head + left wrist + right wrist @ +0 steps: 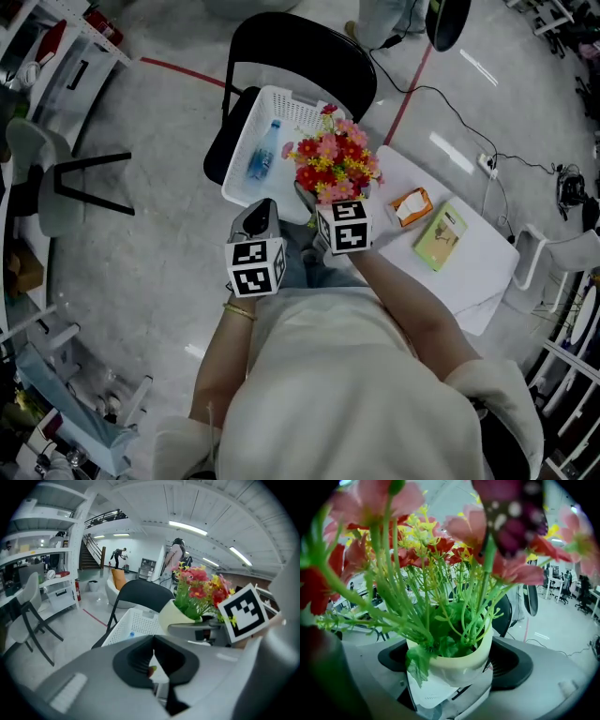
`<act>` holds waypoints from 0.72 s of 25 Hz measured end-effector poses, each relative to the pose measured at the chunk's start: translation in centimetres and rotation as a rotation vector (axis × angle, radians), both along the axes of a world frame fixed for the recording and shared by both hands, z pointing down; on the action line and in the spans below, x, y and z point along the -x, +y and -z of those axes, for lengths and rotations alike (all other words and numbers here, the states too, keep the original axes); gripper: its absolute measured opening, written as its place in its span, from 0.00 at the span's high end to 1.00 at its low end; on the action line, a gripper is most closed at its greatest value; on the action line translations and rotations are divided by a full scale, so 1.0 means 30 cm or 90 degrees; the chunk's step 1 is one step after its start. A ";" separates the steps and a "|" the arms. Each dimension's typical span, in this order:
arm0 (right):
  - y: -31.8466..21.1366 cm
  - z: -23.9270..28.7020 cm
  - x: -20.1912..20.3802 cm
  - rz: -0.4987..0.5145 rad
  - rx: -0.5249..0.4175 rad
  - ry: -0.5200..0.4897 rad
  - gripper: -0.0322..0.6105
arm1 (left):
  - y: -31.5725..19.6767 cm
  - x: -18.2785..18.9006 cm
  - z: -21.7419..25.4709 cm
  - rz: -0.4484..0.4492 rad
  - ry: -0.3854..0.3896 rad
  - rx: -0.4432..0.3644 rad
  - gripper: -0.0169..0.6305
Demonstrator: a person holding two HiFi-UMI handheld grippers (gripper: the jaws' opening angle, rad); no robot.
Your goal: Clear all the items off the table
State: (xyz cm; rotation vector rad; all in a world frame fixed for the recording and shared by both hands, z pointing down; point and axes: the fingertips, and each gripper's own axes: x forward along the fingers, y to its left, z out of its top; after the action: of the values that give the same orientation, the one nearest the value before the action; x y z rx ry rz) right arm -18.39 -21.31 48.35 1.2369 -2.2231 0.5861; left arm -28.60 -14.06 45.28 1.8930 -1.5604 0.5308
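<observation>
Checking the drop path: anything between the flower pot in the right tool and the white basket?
Nothing visible. The right tool holds the flower pot at the near rim of the white basket. A water bottle lies inside on its left; the shut left tool is alongside.

Flowers [333, 161] by white basket [291, 111]

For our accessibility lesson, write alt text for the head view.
The right gripper holds a pot of red and pink flowers by a white basket on a black chair; a water bottle lies in it. An orange packet and a green box lie on the white table.
</observation>
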 end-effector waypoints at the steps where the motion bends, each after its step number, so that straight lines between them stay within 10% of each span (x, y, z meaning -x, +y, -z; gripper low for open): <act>1: -0.022 -0.015 0.014 -0.009 0.006 -0.001 0.17 | -0.026 0.011 -0.006 -0.008 -0.003 0.001 0.96; 18: -0.257 -0.359 0.164 -0.098 0.103 0.039 0.17 | -0.190 0.157 -0.177 -0.043 0.013 0.074 0.96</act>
State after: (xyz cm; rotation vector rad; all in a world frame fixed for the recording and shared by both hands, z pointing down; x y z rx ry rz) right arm -23.32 -29.03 59.13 1.3305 -1.9997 0.7603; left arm -33.32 -19.77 50.60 1.8616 -1.4251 0.6157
